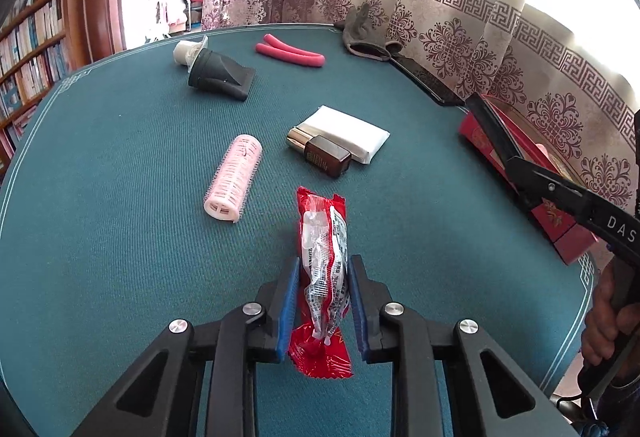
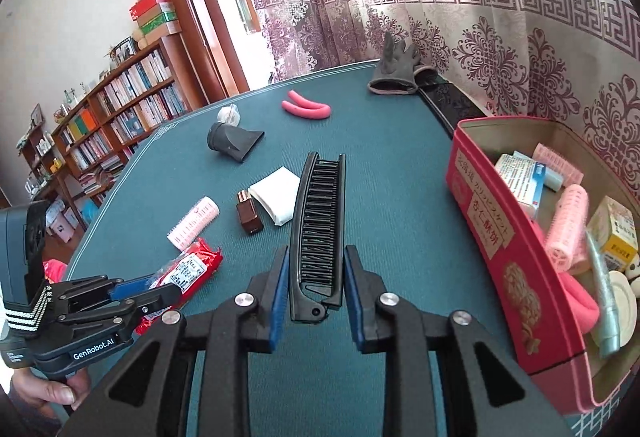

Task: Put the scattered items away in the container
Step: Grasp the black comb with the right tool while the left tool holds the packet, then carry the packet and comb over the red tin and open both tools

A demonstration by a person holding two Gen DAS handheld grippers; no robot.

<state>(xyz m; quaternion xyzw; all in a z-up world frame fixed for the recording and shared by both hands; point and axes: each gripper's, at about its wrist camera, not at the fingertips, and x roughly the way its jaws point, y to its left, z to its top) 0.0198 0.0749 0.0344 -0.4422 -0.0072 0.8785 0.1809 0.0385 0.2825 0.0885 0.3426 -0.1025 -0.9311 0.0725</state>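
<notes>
Left gripper (image 1: 324, 289): clamped on the red snack packet (image 1: 324, 265), lifted off the green table (image 1: 120, 217).
Right gripper (image 2: 316, 277): pinched shut on a black folding comb (image 2: 320, 221).
Container: the pink tin (image 2: 520, 269) sits at the right edge, already holding rollers and boxes.
Mid table: pink hair roller (image 1: 236, 177), brown bottle (image 1: 324, 153) touching a white packet (image 1: 352, 133).
Far: black nozzle (image 1: 220, 75), pink bendy rods (image 1: 292, 53), grey gloves (image 1: 364, 33).

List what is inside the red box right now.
The red box holds pink rollers, small cartons, a silver tube and a white lid. Anything beneath them is covered.
</notes>
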